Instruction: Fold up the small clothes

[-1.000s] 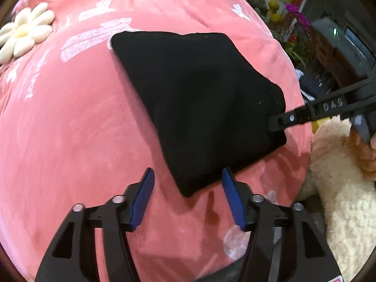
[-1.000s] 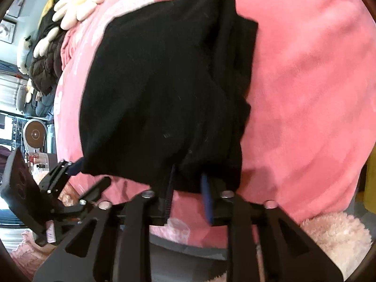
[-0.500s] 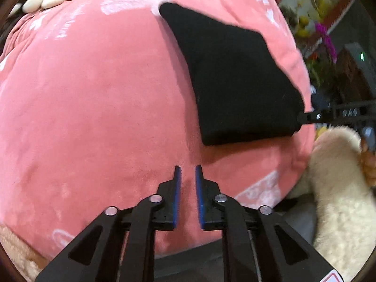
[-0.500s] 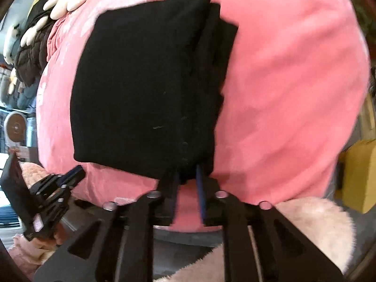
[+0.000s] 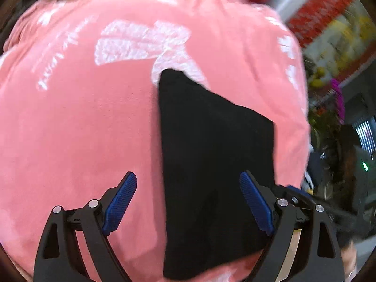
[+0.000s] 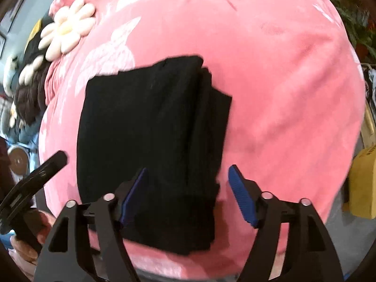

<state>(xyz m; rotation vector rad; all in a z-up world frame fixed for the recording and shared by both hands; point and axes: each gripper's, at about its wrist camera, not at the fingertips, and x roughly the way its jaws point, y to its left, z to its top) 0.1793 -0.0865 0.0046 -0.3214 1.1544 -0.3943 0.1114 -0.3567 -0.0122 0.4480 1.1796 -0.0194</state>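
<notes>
A folded black garment (image 5: pixel 216 164) lies flat on a pink plush blanket (image 5: pixel 82 129). It also shows in the right wrist view (image 6: pixel 150 136), with stacked fold layers along its right side. My left gripper (image 5: pixel 188 188) is open, its blue pads straddling the garment's near left part without holding it. My right gripper (image 6: pixel 188 183) is open over the garment's near edge, empty. The left gripper's black finger (image 6: pixel 35 176) shows at the left of the right wrist view.
White flower appliqués (image 6: pixel 65 28) and dark fluffy fabric (image 6: pixel 28 94) lie at the blanket's far left. A yellow box (image 6: pixel 364 183) stands past the blanket's right edge. Shelves with flowers (image 5: pixel 336 94) stand to the right.
My right gripper has let go of the garment's edge and opened. My left gripper went from shut to open and moved over the garment's near end.
</notes>
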